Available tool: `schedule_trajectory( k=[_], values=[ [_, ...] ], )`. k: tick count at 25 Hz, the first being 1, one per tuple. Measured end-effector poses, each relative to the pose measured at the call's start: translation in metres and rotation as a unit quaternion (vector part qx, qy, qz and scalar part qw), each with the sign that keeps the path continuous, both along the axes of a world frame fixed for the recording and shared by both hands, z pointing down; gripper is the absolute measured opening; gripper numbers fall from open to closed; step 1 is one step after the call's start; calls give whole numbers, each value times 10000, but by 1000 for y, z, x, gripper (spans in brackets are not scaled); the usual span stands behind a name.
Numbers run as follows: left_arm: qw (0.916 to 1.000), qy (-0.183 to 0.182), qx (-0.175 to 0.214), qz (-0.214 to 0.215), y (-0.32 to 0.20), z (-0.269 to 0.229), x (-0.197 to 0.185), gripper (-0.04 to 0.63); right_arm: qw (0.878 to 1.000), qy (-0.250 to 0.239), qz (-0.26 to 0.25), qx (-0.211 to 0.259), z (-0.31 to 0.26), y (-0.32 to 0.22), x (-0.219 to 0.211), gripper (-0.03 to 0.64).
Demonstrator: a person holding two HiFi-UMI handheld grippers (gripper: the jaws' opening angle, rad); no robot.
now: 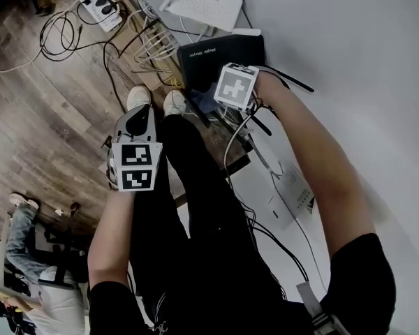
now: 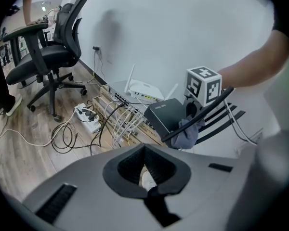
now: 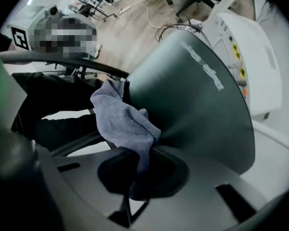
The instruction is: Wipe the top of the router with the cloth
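Observation:
The black router stands by the white wall, with its antennas spread out. A grey-blue cloth lies bunched against the near edge of the router's top. My right gripper is shut on the cloth's lower end. In the head view the right gripper sits at the router's near edge, under its marker cube. From the left gripper view the cloth hangs beside the router. My left gripper hovers apart to the left over the floor, shut with nothing in it.
A white router stands just behind the black one. A cabled network switch and a power strip lie on the wood floor to the left. An office chair stands farther left. The person's legs and shoes are below.

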State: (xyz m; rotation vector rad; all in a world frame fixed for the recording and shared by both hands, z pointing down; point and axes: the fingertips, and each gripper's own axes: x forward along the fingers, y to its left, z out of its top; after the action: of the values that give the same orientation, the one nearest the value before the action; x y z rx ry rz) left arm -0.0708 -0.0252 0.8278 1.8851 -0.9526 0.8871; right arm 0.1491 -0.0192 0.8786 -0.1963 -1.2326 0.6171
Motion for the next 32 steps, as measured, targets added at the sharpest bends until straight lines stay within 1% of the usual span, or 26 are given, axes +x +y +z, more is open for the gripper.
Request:
schedule_trajectory(
  k=[2, 4, 6, 10, 14, 17, 19, 21, 23, 25, 30, 32],
  values=[
    [10000, -13, -1, 5, 0, 1, -3, -2, 9993, -355, 48, -75, -2, 7, -25, 21],
    [10000, -20, 0, 4, -1, 1, -6, -2, 9981, -609, 0, -70, 0, 11, -40, 21],
    [10000, -37, 3, 6, -1, 1, -10, -2, 9963, -857, 63, -14, 1, 14, -54, 21],
    [10000, -45, -6, -30, -1, 1, -15, -2, 9922, -1158, 319, 338, 1, 8, -75, 21],
    [10000, -34, -9, -13, -2, 2, -16, -2, 9880, -1363, 595, 410, -1, 3, -85, 21],
    [10000, -20, -17, 29, 0, 3, -16, -2, 9844, -1571, 429, 663, -3, -2, -91, 21],
    [10000, -21, -39, 38, 2, 5, -17, -2, 9798, -1701, 255, 1016, -2, -11, -97, 21],
    [10000, -14, -44, 43, 1, 6, -16, -2, 9725, -1831, 139, 1434, -2, -22, -102, 21],
    [10000, 5, -41, 48, 1, 6, -14, -2, 9658, -1924, 67, 1739, -1, -32, -106, 21],
    [10000, 9, -34, 60, 2, 5, -15, -2, 9617, -1986, 9, 1888, -2, -36, -109, 21],
    [10000, -23, -18, 23, 1, 6, -19, -2, 9551, -2151, -152, 2031, -3, -43, -112, 21],
    [10000, -35, -6, -19, 0, 5, -20, -2, 9503, -2218, -211, 2173, -3, -50, -113, 21]
  ],
)
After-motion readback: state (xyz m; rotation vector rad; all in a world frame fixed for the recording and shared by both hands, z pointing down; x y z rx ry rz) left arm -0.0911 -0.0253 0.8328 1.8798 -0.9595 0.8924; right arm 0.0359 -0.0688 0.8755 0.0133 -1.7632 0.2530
